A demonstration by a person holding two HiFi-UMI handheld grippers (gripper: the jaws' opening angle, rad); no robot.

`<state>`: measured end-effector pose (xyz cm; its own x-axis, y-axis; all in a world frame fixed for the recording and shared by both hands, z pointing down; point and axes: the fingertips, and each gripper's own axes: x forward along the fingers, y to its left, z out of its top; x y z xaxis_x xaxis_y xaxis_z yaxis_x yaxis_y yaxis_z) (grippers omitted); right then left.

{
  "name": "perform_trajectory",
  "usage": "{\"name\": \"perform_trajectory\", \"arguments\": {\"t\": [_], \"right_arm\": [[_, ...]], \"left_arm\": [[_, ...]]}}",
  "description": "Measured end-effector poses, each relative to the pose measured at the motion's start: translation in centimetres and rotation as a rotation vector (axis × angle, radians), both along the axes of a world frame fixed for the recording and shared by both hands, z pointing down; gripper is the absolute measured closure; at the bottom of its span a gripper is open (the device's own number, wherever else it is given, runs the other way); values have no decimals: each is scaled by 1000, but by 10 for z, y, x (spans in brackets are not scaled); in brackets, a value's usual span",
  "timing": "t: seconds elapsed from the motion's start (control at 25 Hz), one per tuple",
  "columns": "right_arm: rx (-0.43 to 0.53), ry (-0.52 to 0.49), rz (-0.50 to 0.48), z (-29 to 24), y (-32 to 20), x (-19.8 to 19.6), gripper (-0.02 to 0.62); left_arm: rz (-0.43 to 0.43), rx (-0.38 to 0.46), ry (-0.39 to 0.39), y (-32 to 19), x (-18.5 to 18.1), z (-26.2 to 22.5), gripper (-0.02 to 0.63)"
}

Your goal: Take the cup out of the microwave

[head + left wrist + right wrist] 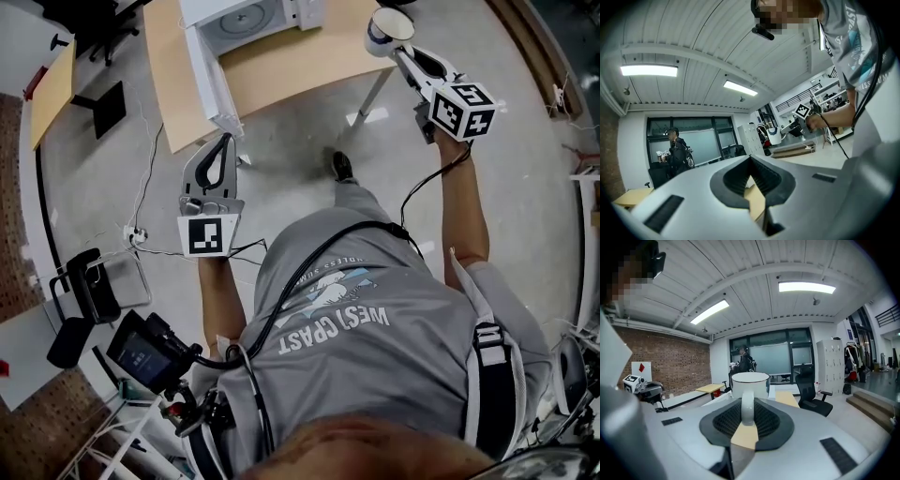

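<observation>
The white cup (387,29) is outside the microwave (246,17), held in the air over the right end of the wooden table (281,70). My right gripper (401,52) is shut on the cup's handle; in the right gripper view the cup (750,382) stands upright just beyond the jaws, its handle (747,408) pinched between the pads. The microwave door (208,82) hangs open towards me. My left gripper (225,141) is just below the door's edge, shut with nothing in it; its tips (751,158) meet in the left gripper view.
A black office chair (812,392) and light desks stand ahead of the right gripper, and a person (743,359) stands by the far windows. Left of me on the floor are a black chair (86,281) and cables (141,234). Another wooden desk (52,94) is at far left.
</observation>
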<state>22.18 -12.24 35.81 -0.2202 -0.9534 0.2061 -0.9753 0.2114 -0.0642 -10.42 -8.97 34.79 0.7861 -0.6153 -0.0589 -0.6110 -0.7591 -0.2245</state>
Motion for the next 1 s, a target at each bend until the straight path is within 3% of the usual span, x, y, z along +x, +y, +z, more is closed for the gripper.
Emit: {"name": "perform_trajectory", "arguments": {"t": [0.24,0.76,1.0], "right_arm": [[-26,1,-12,11,-53,25,522],[-121,21,-59,71,-255,120,522],[-142,25,-115,134,-367,151,522]], "left_arm": [[-37,-19,-19,-32,18,1,563],[-134,-121,-52,-171,111,25,563],[-213,-143,-94,-230,140,62,563]]}}
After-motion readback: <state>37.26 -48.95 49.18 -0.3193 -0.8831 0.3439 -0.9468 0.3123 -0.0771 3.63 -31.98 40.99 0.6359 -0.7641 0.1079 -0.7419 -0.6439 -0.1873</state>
